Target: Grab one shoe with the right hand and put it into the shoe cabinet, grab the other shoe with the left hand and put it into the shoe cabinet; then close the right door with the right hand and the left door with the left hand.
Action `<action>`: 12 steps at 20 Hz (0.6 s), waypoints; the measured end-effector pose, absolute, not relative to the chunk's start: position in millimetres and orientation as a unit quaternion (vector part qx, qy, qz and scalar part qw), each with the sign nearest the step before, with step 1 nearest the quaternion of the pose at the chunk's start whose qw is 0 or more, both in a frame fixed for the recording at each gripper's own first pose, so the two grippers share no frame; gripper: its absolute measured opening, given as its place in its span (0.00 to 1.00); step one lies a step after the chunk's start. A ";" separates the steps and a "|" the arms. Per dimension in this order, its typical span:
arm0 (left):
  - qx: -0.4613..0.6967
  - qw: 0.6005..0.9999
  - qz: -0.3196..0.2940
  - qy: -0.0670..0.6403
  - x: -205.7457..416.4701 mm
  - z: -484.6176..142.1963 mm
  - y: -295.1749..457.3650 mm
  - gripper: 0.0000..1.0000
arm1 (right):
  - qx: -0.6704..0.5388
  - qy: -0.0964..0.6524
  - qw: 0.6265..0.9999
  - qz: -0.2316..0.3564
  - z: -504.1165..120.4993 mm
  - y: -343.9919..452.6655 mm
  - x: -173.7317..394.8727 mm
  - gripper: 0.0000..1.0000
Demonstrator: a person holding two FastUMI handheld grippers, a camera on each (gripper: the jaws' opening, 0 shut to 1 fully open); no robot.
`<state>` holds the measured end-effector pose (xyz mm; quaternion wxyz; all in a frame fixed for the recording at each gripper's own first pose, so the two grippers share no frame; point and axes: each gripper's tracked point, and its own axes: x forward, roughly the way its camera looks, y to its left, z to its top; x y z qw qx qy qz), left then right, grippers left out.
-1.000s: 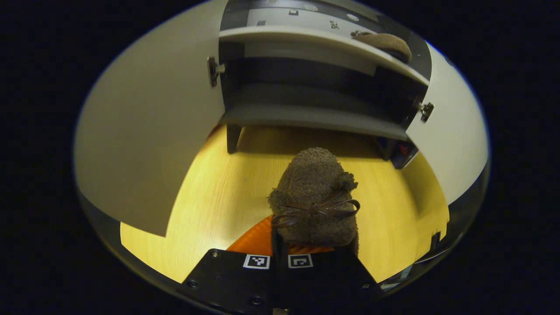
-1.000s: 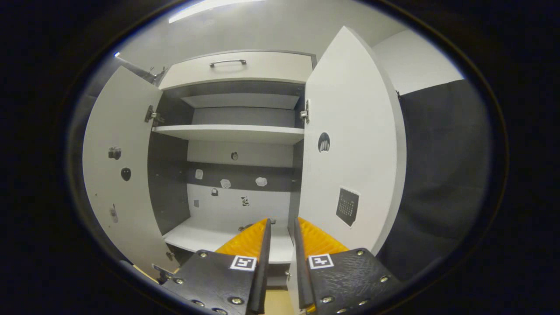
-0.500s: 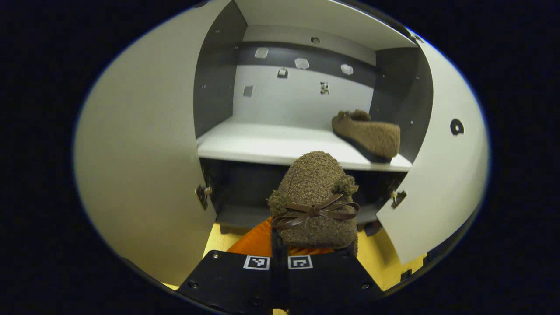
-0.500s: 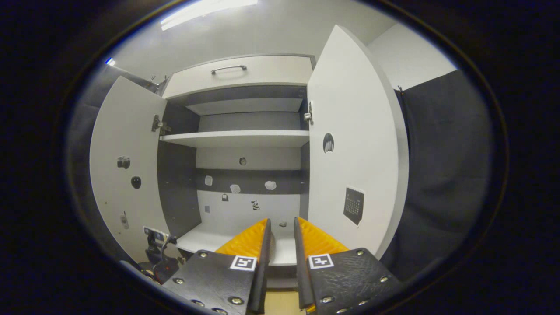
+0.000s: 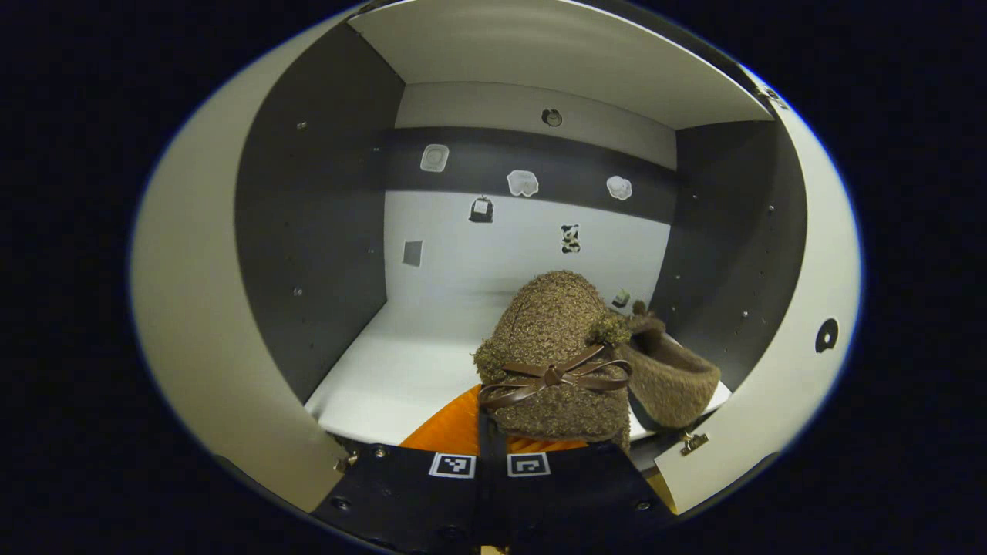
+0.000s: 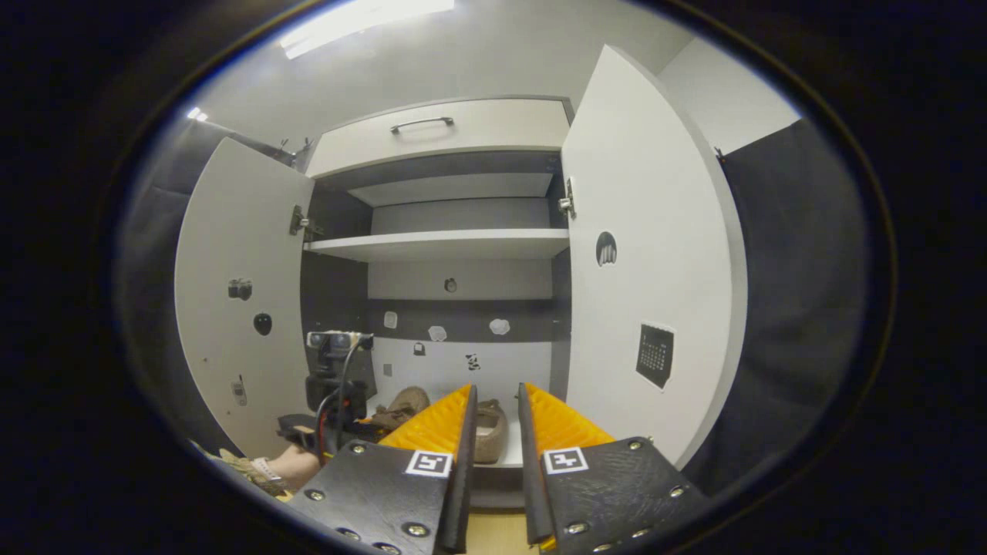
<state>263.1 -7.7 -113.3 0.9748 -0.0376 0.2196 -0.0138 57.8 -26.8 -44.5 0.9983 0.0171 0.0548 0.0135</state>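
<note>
While your left gripper [image 5: 540, 443] pinches the bow-tied slipper [image 5: 554, 351] over the shelf's [image 5: 385, 378] front edge, your right gripper [image 6: 497, 462], nearly closed and empty, views the drawer [image 6: 447, 135].

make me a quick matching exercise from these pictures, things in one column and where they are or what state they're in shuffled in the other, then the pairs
Things
1. held shoe
2. second shoe
3. right door
4. right gripper

Place or state
A. swung open, a calendar sticker on its inner face
B. resting on the cabinet's lower shelf, by the right wall
C. clamped in the left gripper, at the cabinet's mouth
D. holding nothing, fingers a narrow gap apart

Pairs: 1-C, 2-B, 3-A, 4-D
</note>
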 end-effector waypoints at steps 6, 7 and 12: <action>-0.027 0.976 0.000 0.215 324.7 -107.4 -4.1 0.00 | 0.025 0.055 0.998 0.012 -45.5 -27.7 59.5 0.29; -0.027 0.977 0.003 0.214 332.7 -105.9 -3.0 0.01 | 0.025 0.055 0.998 0.010 -46.1 -28.8 60.0 0.29; -0.017 0.973 0.010 0.232 356.5 -121.4 1.5 0.00 | 0.026 0.058 0.998 0.001 -46.0 -36.1 61.7 0.29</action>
